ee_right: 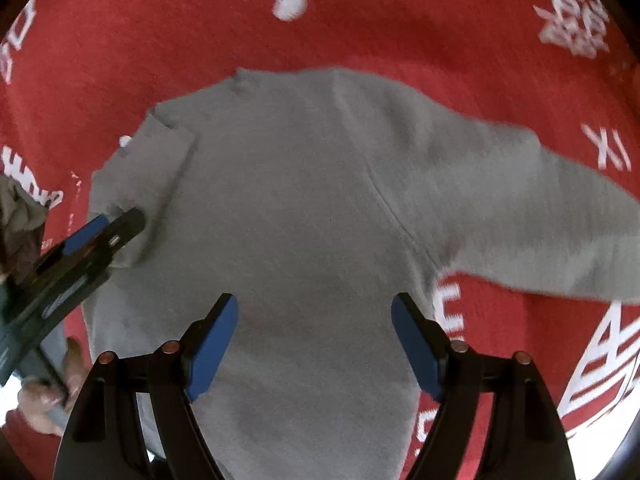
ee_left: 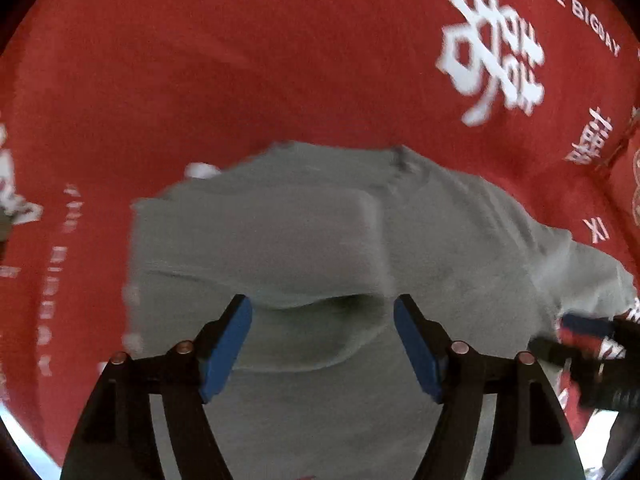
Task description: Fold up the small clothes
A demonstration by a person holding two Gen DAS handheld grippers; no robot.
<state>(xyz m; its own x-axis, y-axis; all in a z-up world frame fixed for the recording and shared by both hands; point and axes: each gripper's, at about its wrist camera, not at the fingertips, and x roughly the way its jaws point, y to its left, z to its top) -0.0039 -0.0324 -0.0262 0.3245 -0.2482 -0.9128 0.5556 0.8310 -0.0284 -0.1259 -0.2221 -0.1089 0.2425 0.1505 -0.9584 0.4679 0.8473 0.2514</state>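
Your work surface is a red cloth with white printed characters (ee_right: 400,32); it reaches past the garment on the far side and both flanks, so there is open red margin to move over.

On it lies the small grey knitted sweater (ee_right: 304,200), flat. One sleeve is folded across its chest; the other sleeve (ee_right: 540,216) stretches out to the right in the right wrist view.

Your left gripper (ee_left: 322,314) hangs over the folded sleeve, blue pads spread apart, nothing between them.

Your right gripper (ee_right: 314,312) sits over the sweater's lower body, jaws likewise spread, not touching the fabric as far as you can tell.
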